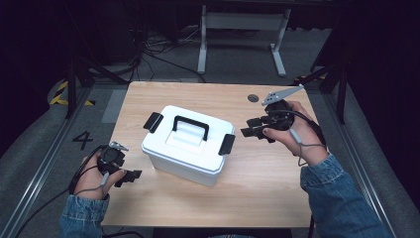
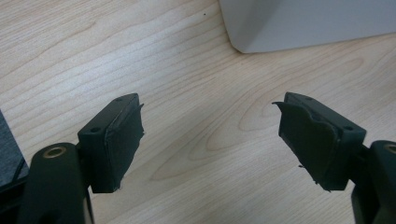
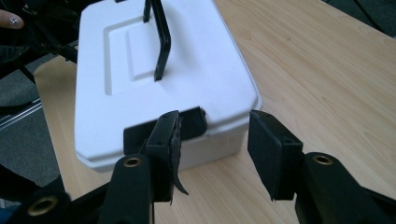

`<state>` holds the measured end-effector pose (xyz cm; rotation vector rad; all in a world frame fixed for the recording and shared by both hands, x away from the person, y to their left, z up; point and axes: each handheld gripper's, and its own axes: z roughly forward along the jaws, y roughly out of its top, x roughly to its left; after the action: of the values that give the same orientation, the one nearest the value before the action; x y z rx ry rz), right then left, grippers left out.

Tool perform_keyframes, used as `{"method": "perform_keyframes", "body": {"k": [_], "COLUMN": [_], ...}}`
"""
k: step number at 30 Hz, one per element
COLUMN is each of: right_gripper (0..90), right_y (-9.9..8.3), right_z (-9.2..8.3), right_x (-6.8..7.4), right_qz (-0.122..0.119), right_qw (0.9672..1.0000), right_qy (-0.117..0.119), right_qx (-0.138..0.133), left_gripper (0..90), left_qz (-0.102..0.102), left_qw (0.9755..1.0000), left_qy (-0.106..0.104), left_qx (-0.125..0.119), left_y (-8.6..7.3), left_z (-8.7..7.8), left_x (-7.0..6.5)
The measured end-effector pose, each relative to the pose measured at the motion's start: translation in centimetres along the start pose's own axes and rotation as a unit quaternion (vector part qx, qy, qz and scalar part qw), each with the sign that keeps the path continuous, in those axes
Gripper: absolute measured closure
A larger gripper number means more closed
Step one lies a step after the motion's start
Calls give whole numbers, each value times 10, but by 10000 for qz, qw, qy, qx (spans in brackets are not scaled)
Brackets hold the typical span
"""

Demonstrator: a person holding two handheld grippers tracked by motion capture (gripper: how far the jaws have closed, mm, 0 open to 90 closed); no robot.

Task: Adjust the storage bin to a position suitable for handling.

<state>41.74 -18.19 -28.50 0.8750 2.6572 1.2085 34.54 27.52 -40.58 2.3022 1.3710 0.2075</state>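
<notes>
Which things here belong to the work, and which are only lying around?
Part of the work: white box, its black handle, its side latches, right gripper, left gripper.
Only around: round table hole, floor cables, grey frame.

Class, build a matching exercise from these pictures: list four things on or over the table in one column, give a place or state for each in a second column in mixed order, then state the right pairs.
Column one:
1. box
2. handle
3. left gripper
4. right gripper

Column two:
A. black, standing upright on the white lid
B. jaws open, low over the table's near left corner
C. white, lid on, at the middle of the table
D. jaws open, pointing at the black latch on the box's right end

Pairs: 1-C, 2-A, 3-B, 4-D
</notes>
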Motion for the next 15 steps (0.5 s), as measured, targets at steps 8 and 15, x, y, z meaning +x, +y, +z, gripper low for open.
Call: {"method": "perform_keyframes", "body": {"k": [8, 15], "right_gripper": [491, 486], "right_y": [28, 44], "right_z": [21, 48], "right_x": [6, 11], "right_qz": [-133, -252], "right_qw": [9998, 9993], "right_qy": [169, 243], "right_qx": [-36, 155], "left_gripper": [222, 215], "left_qz": [19, 59], "left_qw": [10000, 10000], "left_qy": [-10, 21], "left_qx": [2, -21], "left_y": [-1, 0], "left_z": [0, 1], "left_x": [2, 3]}}
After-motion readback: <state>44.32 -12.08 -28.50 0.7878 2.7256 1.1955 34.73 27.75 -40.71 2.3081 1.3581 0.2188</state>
